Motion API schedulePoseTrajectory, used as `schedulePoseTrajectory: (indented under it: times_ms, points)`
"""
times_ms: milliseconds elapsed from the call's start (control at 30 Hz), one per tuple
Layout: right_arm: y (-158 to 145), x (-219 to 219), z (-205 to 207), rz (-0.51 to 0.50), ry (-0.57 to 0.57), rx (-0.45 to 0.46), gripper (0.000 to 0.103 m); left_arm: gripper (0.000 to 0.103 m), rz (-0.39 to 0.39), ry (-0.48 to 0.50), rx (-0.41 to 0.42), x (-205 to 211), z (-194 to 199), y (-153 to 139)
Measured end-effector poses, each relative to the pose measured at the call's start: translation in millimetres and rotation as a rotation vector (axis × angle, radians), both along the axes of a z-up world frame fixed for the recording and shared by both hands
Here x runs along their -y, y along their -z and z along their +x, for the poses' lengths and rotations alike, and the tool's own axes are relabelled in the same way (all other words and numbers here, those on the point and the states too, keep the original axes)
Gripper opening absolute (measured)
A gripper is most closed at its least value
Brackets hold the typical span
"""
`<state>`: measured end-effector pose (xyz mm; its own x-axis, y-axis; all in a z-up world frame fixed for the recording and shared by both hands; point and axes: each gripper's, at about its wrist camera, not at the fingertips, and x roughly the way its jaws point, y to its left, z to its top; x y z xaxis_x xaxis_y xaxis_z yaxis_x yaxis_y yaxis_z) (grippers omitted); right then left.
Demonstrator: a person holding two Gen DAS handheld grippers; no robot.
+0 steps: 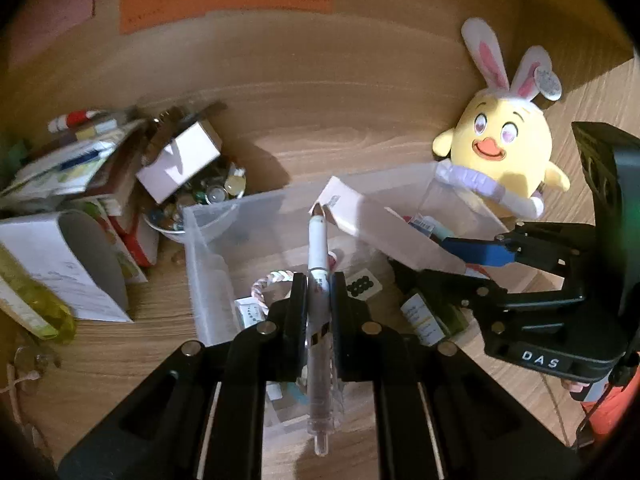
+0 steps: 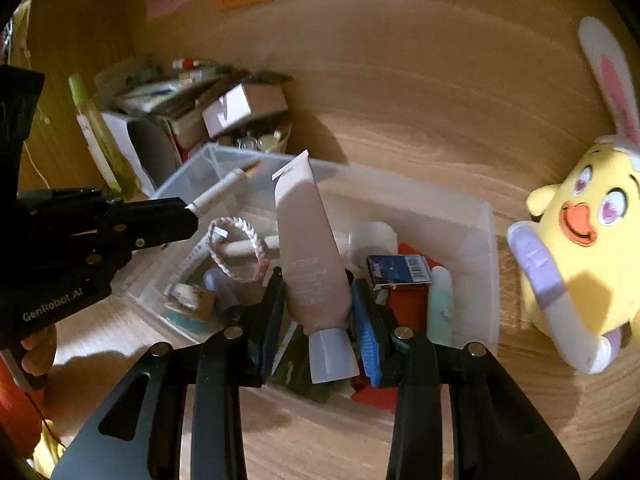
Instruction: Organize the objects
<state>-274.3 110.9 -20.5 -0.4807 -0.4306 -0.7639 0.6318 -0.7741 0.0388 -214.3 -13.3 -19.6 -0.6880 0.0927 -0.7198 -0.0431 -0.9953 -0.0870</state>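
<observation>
Translucent plastic bin sits below us: left gripper pinches a white pen, right gripper clamps a beige tube; either could slip or tip outside the bin.

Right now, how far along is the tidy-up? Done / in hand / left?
Done: the clear bin already holds a bracelet, a blue box and other small items.
In hand: the left gripper is shut on a pen and the right gripper on a tube, both over the bin and not yet released.
Left: the clutter pile beside the bin and the plush chick on the desk.
</observation>
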Motion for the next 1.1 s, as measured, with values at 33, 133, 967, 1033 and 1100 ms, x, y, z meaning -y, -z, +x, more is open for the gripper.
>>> schedulePoseTrajectory:
  times_ms: [33,133,967,1033,1100]
  points:
    - [2.6,1.4,-0.8,0.008,-0.004,0.001,0.031,0.010,0.001,0.003,0.004,0.0,-1.2,1.9]
    - [7.6,4.8,-1.8,0.028,-0.015,0.001,0.032,0.010,0.009,0.017,0.019,-1.0,-2.4,6.2]
    - [-49.2,-34.3,74.2,-0.103,0.027,-0.150,0.058,0.061,-0.022,-0.021,-0.165,-11.8,80.2,-37.7]
    - [-49.7,-38.6,84.0,-0.109,0.049,-0.182,0.067,0.070,-0.026,-0.033,-0.188,-12.4,91.2,-38.2]
    - [-49.1,-43.6,89.4,-0.122,0.063,-0.194,0.074,0.078,-0.027,-0.042,-0.201,-13.2,100.6,-36.9]
